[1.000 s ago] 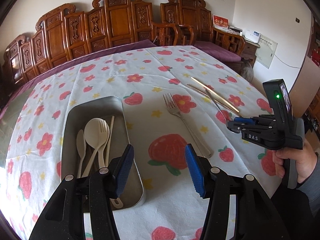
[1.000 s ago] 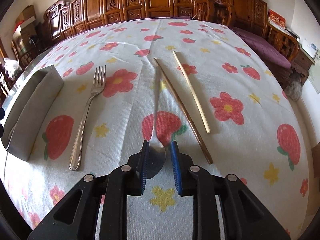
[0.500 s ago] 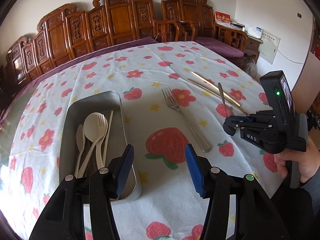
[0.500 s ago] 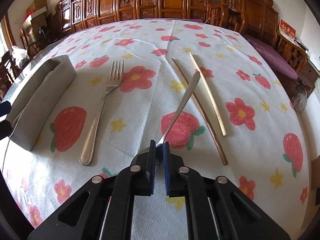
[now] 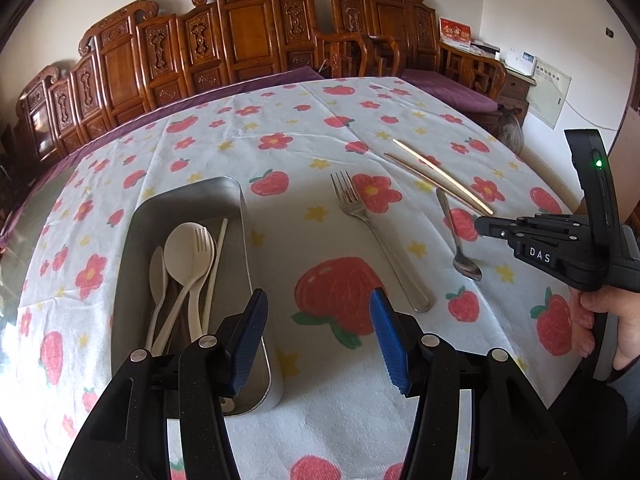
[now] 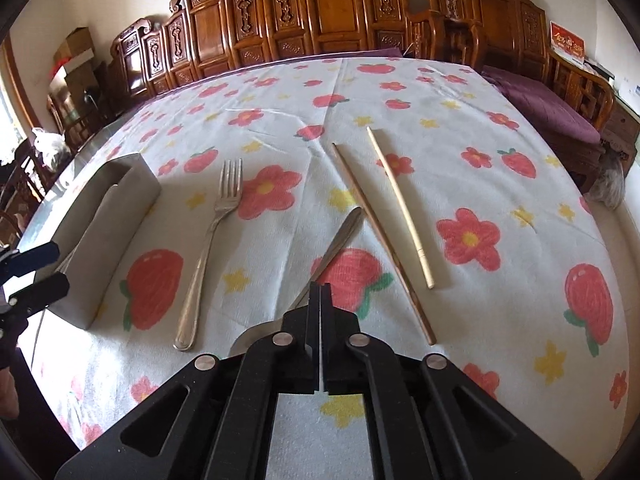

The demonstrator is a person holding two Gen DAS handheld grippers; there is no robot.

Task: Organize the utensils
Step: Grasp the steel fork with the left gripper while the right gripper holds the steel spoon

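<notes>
Now right gripper (image 6: 320,292) jaws together, empty, above metal spoon (image 6: 336,240); left gripper (image 5: 318,336) half-open, empty.

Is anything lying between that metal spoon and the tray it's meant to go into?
Yes: the fork lies flat on the cloth between the spoon and the tray. The open left hand-held gripper hangs by the tray's near corner. Carried high, the spoon should clear both.
</notes>
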